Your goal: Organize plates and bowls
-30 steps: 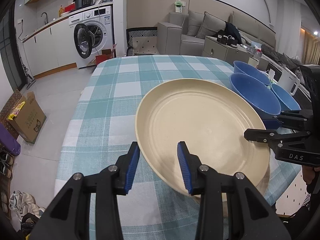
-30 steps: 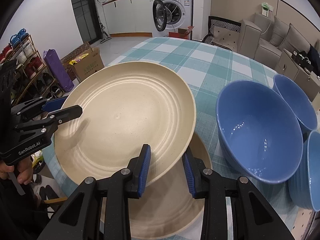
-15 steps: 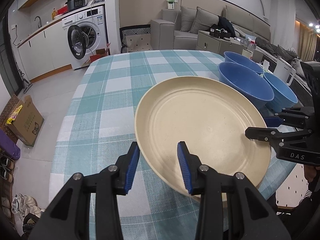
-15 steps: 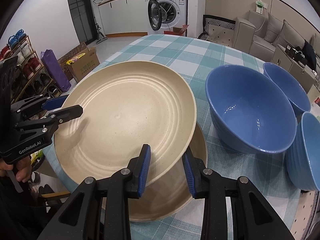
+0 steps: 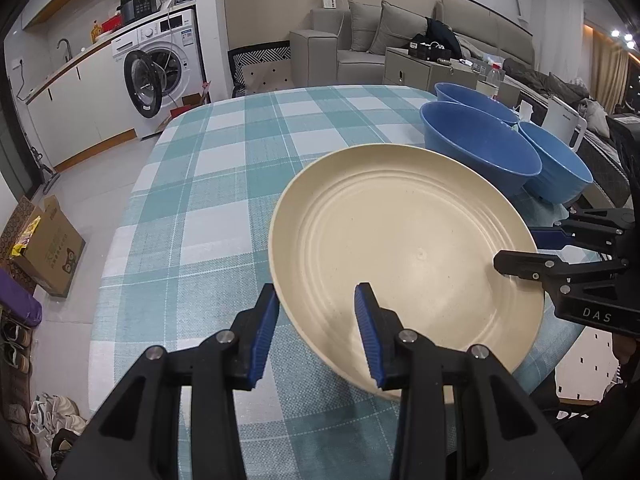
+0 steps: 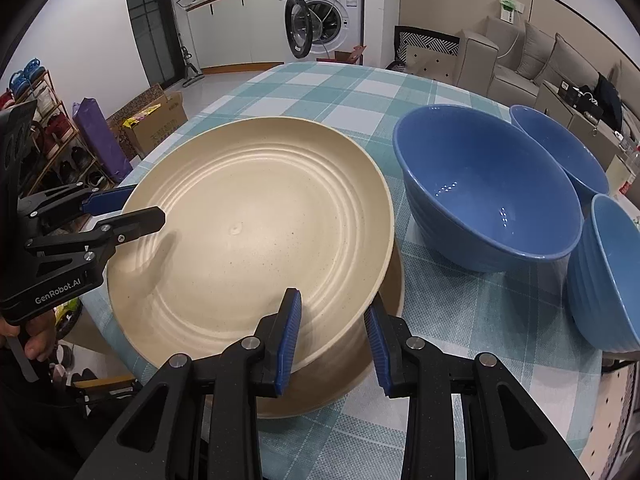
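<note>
A cream plate (image 5: 400,248) (image 6: 248,232) hangs tilted just above a second cream plate (image 6: 360,368) that lies on the checked tablecloth. My left gripper (image 5: 316,308) is shut on the upper plate's near-left rim, one pad inside and one outside. It shows again in the right wrist view as the left gripper (image 6: 120,216). On the opposite rim my right gripper (image 6: 334,312) is shut too, and in the left wrist view that right gripper (image 5: 520,252) reaches in from the right. Three blue bowls stand beside the plates: a large bowl (image 6: 480,200), a far bowl (image 6: 560,144) and a near bowl (image 6: 612,272).
The round table (image 5: 224,184) carries a teal and white checked cloth, bare to the left and behind the plates. A hand (image 6: 36,344) holds the left gripper's handle. On the floor lie a cardboard box (image 5: 48,248) and shoes. A washing machine and sofa stand far behind.
Both grippers have carried the upper plate slightly down and across, keeping their hold. More of the lower plate shows under it, and the bowls sit farther off in both views.
</note>
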`<state>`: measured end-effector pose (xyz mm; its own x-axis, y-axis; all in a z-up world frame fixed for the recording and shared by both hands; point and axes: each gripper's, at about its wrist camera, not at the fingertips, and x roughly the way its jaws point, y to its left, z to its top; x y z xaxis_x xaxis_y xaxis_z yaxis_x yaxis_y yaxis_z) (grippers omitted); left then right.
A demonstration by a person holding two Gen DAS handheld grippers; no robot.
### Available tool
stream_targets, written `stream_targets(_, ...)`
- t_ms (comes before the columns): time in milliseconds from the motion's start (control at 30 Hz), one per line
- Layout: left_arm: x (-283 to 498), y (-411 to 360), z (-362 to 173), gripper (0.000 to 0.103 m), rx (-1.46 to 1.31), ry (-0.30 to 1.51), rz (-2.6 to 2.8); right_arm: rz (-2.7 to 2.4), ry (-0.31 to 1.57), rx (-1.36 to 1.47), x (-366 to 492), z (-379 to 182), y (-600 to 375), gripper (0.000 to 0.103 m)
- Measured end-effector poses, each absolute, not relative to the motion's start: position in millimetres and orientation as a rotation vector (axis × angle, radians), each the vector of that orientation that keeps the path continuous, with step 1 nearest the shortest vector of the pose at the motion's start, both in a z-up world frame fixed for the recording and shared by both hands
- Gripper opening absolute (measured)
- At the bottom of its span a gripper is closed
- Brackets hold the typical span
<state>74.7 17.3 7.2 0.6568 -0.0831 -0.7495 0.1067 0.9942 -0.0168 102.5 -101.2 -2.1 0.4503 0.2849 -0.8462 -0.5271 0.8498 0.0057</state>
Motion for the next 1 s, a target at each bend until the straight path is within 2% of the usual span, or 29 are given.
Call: stream_targets(1000,73.0,-1.1,-4.1,0.038,0.113,0.902,-0.122,0.471,1.021,-0.313,99.2,-15.8,-110.8,0.033)
